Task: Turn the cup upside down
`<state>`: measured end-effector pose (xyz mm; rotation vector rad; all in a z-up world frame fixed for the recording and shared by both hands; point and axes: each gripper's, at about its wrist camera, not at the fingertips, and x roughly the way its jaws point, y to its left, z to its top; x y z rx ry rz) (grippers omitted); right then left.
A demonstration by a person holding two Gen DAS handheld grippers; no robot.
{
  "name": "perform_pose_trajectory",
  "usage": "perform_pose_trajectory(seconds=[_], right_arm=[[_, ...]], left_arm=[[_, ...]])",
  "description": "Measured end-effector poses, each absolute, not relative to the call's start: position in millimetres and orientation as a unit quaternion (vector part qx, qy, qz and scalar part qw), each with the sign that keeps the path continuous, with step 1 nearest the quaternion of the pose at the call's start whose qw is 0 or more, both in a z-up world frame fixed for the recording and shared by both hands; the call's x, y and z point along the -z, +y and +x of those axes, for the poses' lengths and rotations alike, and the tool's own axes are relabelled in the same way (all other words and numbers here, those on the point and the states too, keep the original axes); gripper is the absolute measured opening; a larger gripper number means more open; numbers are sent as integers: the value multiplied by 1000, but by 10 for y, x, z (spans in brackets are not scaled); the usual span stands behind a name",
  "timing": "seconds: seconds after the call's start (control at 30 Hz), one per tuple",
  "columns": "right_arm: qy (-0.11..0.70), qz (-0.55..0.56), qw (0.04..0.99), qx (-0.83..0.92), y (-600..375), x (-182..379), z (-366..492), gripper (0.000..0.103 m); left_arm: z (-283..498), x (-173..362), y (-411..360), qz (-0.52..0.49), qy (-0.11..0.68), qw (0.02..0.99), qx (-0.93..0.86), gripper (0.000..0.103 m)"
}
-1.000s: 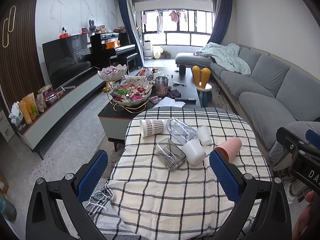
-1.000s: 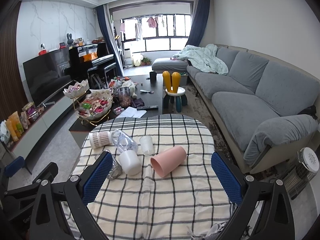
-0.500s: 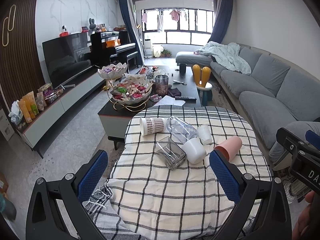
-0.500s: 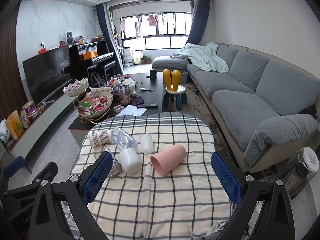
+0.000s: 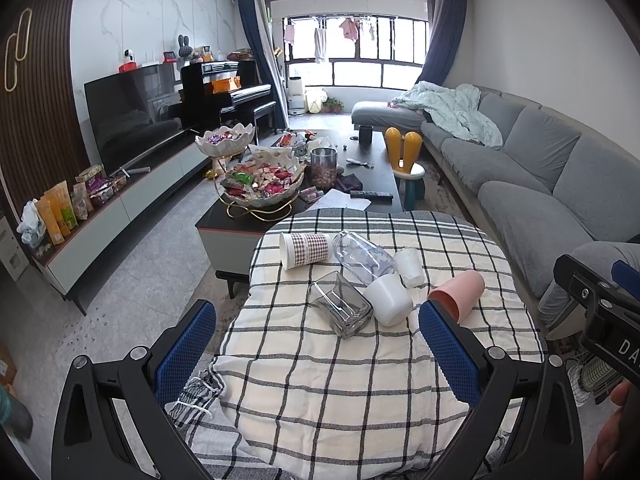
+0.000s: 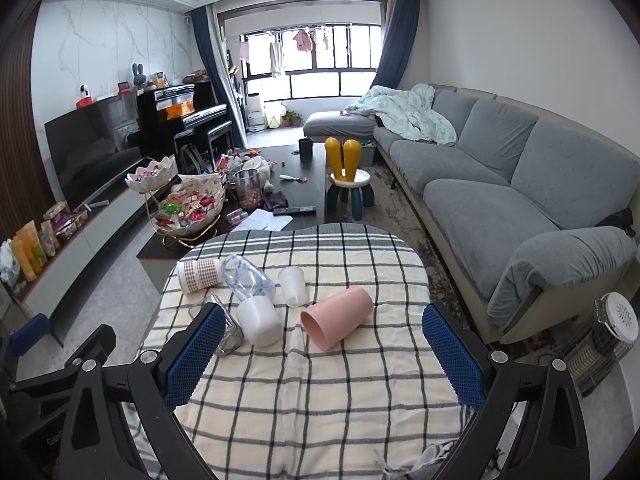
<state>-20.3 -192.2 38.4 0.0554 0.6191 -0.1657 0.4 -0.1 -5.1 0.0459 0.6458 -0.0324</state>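
While both my grippers, left [image 5: 316,356] and right [image 6: 324,356], hover level above the checked table [image 6: 320,400] with fingers spread wide, the pink cup [image 6: 337,317] lies on its side

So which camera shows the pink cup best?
The right wrist view: the pink cup lies on its side in full view, open mouth toward the camera. In the left wrist view, the pink cup sits far right, its mouth partly hidden behind the left tool's finger.

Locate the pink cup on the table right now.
The pink cup lies on its side on the checked table, right of the white cup, centred in the right wrist view.
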Motion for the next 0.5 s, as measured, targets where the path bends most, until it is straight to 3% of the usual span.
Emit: perform_pose_trajectory(seconds=[0.5], right_arm=[[306,28,948,82,-1932,-347,-204,99]], left_arm=[[-9,99,-15,22,320,947,17,103]])
